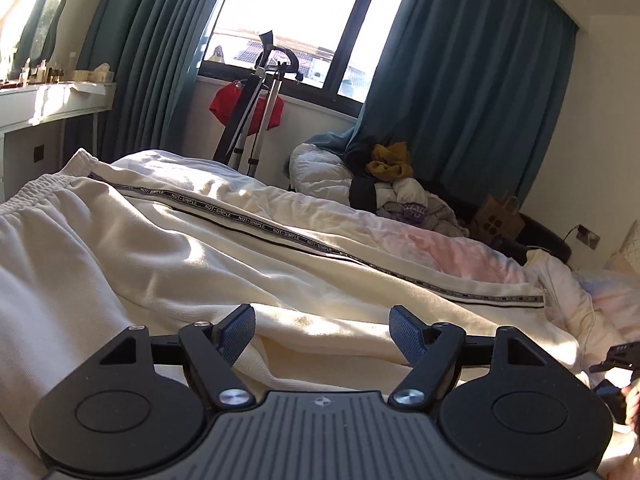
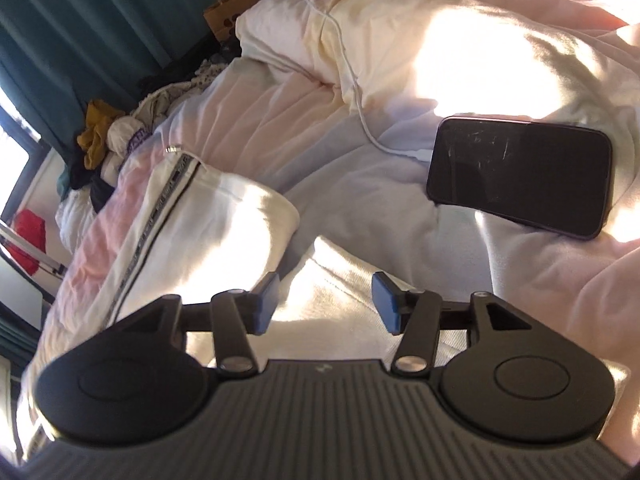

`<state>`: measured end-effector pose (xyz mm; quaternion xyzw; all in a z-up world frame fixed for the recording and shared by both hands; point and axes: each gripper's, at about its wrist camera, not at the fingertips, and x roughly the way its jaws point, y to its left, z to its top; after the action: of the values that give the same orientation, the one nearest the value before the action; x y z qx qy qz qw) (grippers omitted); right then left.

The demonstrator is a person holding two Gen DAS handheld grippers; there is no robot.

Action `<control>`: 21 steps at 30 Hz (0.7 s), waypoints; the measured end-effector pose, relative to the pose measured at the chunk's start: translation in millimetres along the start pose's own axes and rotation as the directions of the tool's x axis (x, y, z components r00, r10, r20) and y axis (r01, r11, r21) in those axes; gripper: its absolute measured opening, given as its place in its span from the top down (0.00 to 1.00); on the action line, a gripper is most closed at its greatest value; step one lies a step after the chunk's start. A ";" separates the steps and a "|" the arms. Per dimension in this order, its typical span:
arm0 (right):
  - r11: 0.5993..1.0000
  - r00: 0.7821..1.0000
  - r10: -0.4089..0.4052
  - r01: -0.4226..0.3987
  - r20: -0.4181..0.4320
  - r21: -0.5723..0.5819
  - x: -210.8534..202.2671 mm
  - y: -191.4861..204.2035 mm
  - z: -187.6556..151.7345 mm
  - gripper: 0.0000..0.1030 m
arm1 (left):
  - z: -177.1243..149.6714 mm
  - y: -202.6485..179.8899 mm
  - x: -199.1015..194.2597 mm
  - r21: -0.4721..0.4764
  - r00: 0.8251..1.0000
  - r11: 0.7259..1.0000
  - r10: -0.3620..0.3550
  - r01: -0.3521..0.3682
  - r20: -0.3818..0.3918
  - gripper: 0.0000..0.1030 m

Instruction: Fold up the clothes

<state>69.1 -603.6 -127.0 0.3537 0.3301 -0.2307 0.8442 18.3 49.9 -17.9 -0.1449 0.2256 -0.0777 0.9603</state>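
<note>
The cream sweatpants (image 1: 208, 240) lie spread over the bed (image 1: 460, 248), long axis running from the waistband (image 1: 36, 192) at far left down to the leg cuffs (image 2: 240, 216) at right, the 2 legs side by side. The left gripper (image 1: 322, 334) hovers just over the near leg, jaws wide apart, holding nothing. The right gripper (image 2: 325, 304), equally open and empty, sits nearest the cuff end, so it likely takes that end. A phone (image 2: 520, 176) lies just beyond.

both wrist views low over trousers (image 1: 168, 248) (shared)
</note>
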 end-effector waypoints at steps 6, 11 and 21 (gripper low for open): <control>0.956 0.992 -0.125 0.116 -0.016 -0.270 33.5 17.6 -11.1 0.44 | 13.0 30.4 15.1 -0.164 0.999 0.986 0.036 -0.038 -0.019 0.26; 0.947 0.991 -0.133 0.124 -0.011 -0.295 43.4 15.9 -9.3 0.42 | 18.6 21.2 11.4 -0.078 0.997 0.995 0.064 -0.061 0.037 0.22; 0.919 0.993 -0.073 0.104 0.097 -0.381 18.5 38.6 -9.3 0.88 | 18.0 9.2 6.5 -0.029 0.997 0.998 0.052 -0.050 0.055 0.22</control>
<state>102.0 -574.6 -128.2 0.1559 0.3503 -0.2134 0.8986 33.1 61.7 -8.1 -0.1546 0.2033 -0.0461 0.9657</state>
